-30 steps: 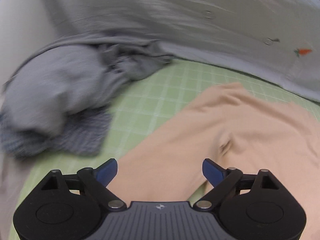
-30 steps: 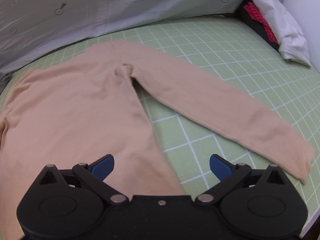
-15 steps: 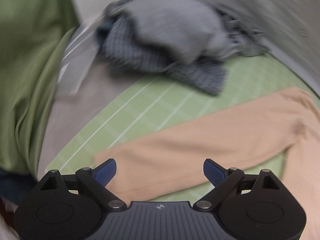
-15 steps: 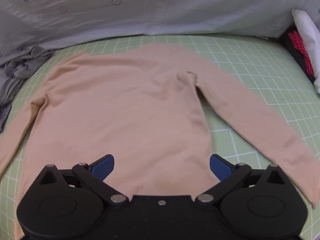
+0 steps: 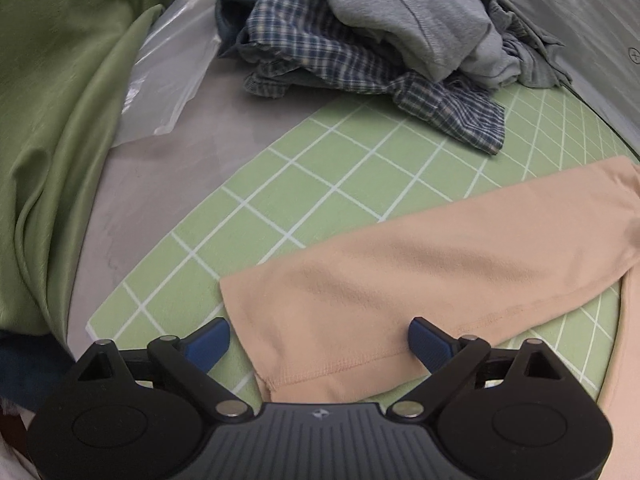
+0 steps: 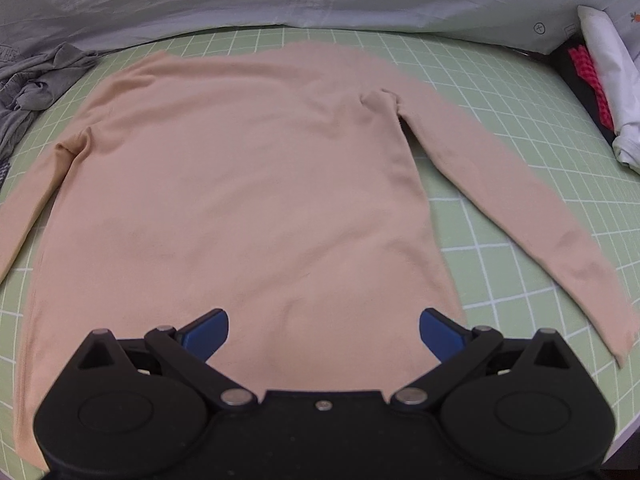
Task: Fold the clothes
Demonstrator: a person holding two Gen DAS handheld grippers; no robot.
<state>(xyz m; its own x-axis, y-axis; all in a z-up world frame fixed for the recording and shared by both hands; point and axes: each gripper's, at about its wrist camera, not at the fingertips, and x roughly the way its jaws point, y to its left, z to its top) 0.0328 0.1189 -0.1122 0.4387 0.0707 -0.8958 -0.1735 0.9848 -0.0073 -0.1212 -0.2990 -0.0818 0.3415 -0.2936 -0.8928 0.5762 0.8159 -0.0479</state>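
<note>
Peach shirt (image 6: 248, 184) laid flat on green grid mat (image 5: 320, 184); both grippers spread wide, nothing held.
Left gripper (image 5: 318, 338) poised at sleeve cuff (image 5: 320, 344); right gripper (image 6: 322, 330) at hem. A single-layer pinch is judged likely to bunch the fold.

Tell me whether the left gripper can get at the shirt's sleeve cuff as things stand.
Probably yes. The left gripper is open, and the sleeve cuff lies flat on the green mat right between its fingers, with nothing on top of it. The laundry pile sits well behind, out of the way.
</note>
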